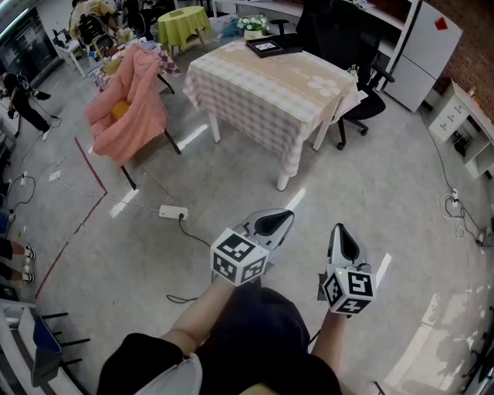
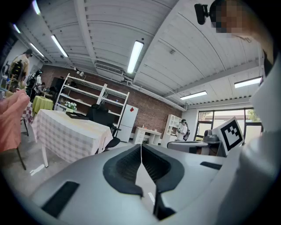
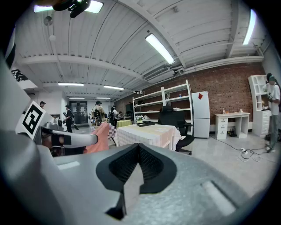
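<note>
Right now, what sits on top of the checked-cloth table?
A dark flat tray and white flowers near the table's far edge; the cloth covers the tabletop itself.

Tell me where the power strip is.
In the head view, the power strip lies on the floor left of the left gripper, between it and the pink-draped chair.
</note>
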